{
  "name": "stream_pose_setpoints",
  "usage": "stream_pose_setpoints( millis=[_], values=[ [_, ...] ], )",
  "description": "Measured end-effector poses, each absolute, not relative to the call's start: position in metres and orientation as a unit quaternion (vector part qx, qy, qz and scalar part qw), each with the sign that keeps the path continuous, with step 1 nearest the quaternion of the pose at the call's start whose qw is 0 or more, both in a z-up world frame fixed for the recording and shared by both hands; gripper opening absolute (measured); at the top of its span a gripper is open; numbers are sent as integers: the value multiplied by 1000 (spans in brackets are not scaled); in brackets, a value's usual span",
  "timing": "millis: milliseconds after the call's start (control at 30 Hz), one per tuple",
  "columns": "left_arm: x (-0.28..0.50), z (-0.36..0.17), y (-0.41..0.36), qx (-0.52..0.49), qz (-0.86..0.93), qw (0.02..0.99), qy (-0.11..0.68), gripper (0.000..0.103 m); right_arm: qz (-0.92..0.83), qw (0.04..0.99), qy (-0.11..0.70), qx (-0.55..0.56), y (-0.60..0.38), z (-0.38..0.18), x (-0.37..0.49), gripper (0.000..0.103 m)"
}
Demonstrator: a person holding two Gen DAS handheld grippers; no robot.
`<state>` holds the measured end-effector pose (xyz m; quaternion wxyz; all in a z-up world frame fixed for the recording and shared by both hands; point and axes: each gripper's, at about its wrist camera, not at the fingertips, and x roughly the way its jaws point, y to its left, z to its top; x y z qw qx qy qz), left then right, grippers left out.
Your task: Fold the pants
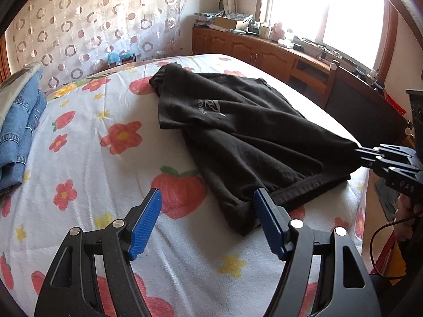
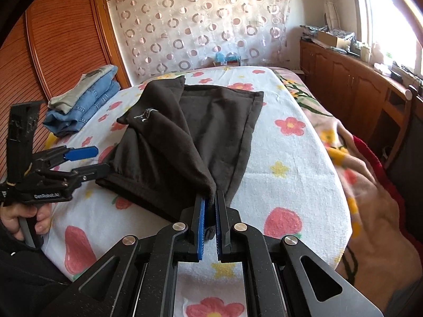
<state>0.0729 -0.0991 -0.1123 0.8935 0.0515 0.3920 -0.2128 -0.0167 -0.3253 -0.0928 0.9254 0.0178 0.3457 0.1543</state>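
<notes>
Two claws in play. Left claw [image 1: 208, 220] spread wide, blue pads [image 1: 146, 222] apart, low over the bed at the near hem of the black pants [image 1: 238, 132], one pad just beside the hem, gripping nothing. Right claw [image 2: 210, 224] pinched together on a corner of the pants [image 2: 185, 132], fabric bunched between its blue pads and lifted off the bed (the cloth pulls taut toward it in the left wrist view, where the right claw [image 1: 359, 154] shows at the right edge). Pants lie mid-bed, partly doubled over, a small light logo [image 2: 145, 113] on the upper layer, stitched hem edge facing right in the right wrist view.

Bed [image 1: 105, 158] covered in a white towel-like spread printed with red flowers, strawberries and yellow stars; a floral blanket [image 2: 351, 158] hangs off its right side. Folded blue jeans [image 2: 87, 103] stacked near the far left of the bed. Behind: sheer curtain [image 2: 201, 26] with ring pattern, slatted wooden wardrobe door [image 2: 66, 39] at left, wooden cabinets [image 1: 251, 47] under a bright window [image 1: 330, 13], clutter on top too small to name.
</notes>
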Motion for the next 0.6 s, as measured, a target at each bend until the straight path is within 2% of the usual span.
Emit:
stream_pose_setpoints(
  millis=[33, 167, 233, 600],
  values=[
    [73, -113, -100, 53, -212, 893, 393, 73, 155, 926, 344, 16, -325, -92, -17, 10],
    [72, -114, -100, 49, -213, 892, 395, 73, 146, 930, 336, 7, -326, -86, -18, 13],
    [71, -113, -100, 49, -212, 893, 394, 73, 143, 933, 330, 5, -327, -81, -20, 18],
    [72, -91, -86, 43, -203, 907, 367, 73, 153, 942, 299, -14, -317, -62, -20, 23]
  ],
)
